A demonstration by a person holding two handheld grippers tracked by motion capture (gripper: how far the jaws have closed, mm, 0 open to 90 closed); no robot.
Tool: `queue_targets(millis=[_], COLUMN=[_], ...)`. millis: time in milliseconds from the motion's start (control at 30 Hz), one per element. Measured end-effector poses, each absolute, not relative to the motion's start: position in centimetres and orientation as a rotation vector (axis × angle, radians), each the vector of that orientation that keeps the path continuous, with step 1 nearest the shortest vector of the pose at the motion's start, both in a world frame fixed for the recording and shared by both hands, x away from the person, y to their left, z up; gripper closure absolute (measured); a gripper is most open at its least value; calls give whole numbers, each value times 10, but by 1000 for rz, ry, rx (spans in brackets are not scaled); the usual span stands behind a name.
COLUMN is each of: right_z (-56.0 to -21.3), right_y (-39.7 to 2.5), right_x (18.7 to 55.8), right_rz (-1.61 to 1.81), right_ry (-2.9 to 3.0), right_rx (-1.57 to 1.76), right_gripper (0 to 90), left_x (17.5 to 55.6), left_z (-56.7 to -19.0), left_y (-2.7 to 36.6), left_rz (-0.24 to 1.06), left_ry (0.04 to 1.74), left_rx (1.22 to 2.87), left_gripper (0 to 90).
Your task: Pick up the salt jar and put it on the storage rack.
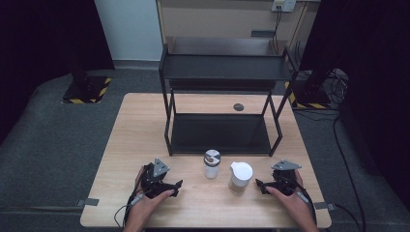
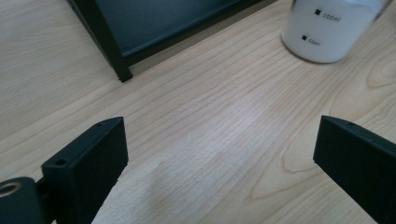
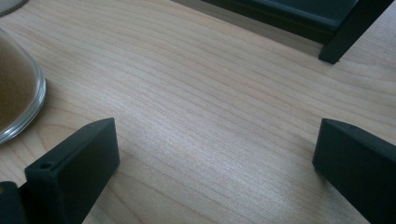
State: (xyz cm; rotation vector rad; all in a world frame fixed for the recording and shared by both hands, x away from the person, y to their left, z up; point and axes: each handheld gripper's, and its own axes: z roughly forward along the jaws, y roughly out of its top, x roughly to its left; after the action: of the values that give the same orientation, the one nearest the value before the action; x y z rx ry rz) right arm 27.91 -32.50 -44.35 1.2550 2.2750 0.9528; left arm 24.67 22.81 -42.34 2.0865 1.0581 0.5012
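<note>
Resting both hands low on the wooden table (image 1: 145, 125), I keep my left gripper (image 1: 175, 186) and my right gripper (image 1: 259, 186) pointing inward at the two containers that stand between them. Both have their jaws spread wide with nothing between them, as each gripper view shows bare wood in the gap. I judge this a ready stance: tools apart, facing the work, neither touching anything yet.

The shaker jar (image 1: 212, 164) stands upright near the front edge of the black two-tier shelf (image 1: 222, 72), closer to my left side. It is a small clear glass jar with a shiny metal cap, filled with something white; in the left gripper view its base (image 2: 327, 32) bears small printed measure marks. Just beside it, towards my right gripper, stands the lidded cup (image 1: 240, 177), upright too, with a white lid that has a small spout-like tab and brownish contents below. In the right gripper view its rounded clear base (image 3: 18, 98) shows the brown fill, sitting near my gripper's jaw but apart from it.

Both containers sit in front of the shelf's lower tier, which looks bare, so I take it they are meant to go up there. Each stands nearest a different hand, which suits one grip apiece.
</note>
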Motion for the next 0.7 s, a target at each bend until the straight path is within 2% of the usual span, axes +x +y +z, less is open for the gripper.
queue_targets(millis=[700], right_z=[-444], right_y=[-325], right_x=[279], right_rz=[953], right_ry=[2277], right_rx=[1252], right_gripper=[10], left_x=[244], left_z=[-417], left_y=[218], left_rz=[469], left_ry=[969], left_rx=[2131], left_gripper=[21])
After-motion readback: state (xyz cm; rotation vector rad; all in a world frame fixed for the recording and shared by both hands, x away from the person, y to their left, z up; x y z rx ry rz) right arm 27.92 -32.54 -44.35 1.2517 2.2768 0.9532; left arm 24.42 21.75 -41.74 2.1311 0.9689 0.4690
